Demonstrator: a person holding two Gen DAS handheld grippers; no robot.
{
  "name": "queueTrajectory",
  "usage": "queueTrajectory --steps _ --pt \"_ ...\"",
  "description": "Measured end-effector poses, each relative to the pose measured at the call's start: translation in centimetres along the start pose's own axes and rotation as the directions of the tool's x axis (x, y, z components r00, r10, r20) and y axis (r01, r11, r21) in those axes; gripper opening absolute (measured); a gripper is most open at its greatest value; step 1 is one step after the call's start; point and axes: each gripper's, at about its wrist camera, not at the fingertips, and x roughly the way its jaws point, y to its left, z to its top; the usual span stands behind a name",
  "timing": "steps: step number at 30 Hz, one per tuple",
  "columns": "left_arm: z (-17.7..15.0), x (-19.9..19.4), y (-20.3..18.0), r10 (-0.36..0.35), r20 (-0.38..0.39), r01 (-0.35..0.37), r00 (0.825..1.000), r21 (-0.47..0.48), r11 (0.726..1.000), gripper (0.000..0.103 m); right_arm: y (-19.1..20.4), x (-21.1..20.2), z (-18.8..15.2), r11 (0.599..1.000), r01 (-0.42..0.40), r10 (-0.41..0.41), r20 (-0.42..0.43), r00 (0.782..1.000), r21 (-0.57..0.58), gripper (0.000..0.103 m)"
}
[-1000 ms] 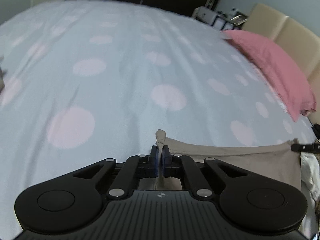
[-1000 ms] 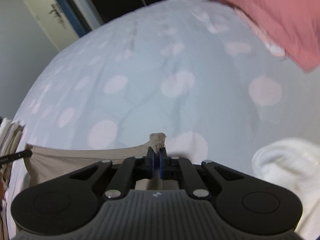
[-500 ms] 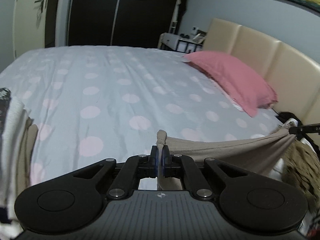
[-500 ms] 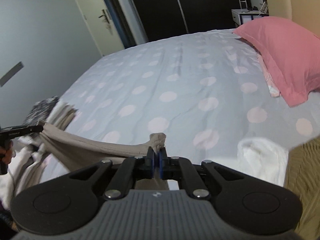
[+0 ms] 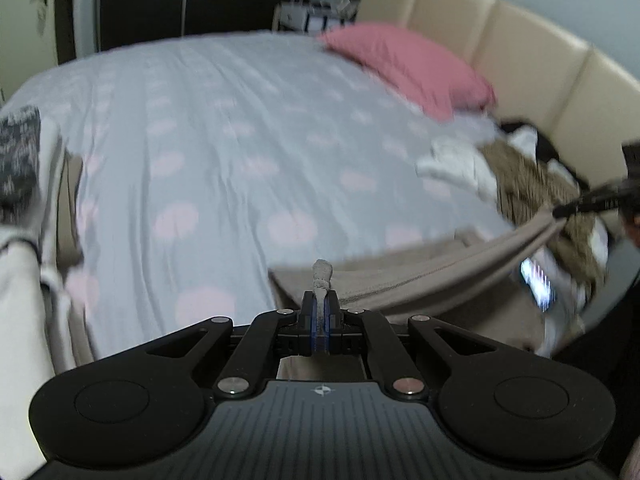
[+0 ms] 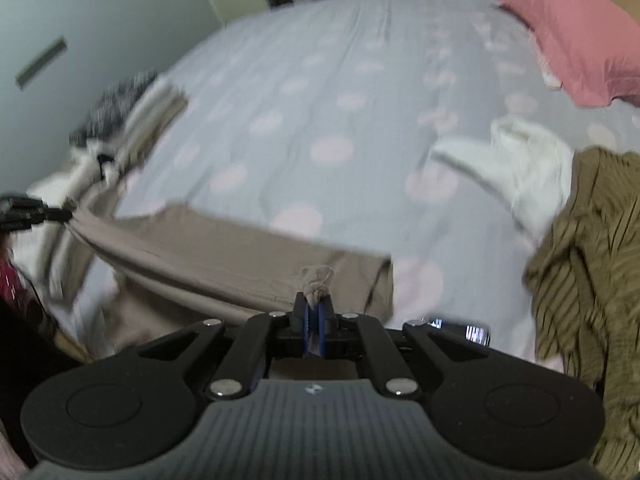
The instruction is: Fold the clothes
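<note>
Change since earlier frame: both grippers drawn back from mid-bed toward its near edge, garment trailing. Beige garment (image 6: 224, 248): stretched between left gripper (image 5: 320, 320) and right gripper (image 6: 314, 316), each pinching a bunched corner, lower part draped on the dotted bedspread (image 5: 224, 152). Progress: spread only, no fold yet; unfolded pile (image 6: 592, 248) waits beside.

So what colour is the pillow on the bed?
Pink. The pillow shows best in the right wrist view.
</note>
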Motion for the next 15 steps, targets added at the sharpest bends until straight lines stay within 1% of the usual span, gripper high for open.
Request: queueTrajectory --steps 3,6,8,12,13,15 --pt "-2.4 1.6 -0.4 0.022 -0.095 -0.02 0.995 0.022 1.0 0.002 0.7 1.9 -1.9 0.999 0.022 -0.024 -0.065 0.998 -0.026 0.005" --pt "-4.5 3.5 -0.7 0.041 -0.176 -0.033 0.984 0.044 0.998 0.002 0.9 4.6 -3.4 0.998 0.037 -0.042 -0.14 0.989 -0.043 0.005" --pt "-5.8 4.8 -0.9 0.051 -0.224 -0.039 0.973 0.06 0.997 0.002 0.9 6.3 -4.6 0.998 0.041 -0.05 -0.196 0.979 -0.052 0.005" --pt "-7.9 6.6 -1.5 0.062 -0.301 -0.034 0.952 0.098 0.995 0.002 1.5 8.3 -6.0 0.992 0.039 -0.075 -0.297 0.952 -0.123 0.006" --pt "-8.1 6.8 -1.6 0.062 -0.315 -0.03 0.947 0.105 0.994 0.002 1.7 8.3 -6.2 0.989 0.039 -0.081 -0.303 0.95 -0.14 0.009" --pt "-8.3 6.8 -1.9 0.068 -0.331 -0.028 0.941 0.125 0.992 0.003 2.0 7.7 -6.2 0.986 0.05 -0.092 -0.279 0.956 -0.156 0.018"
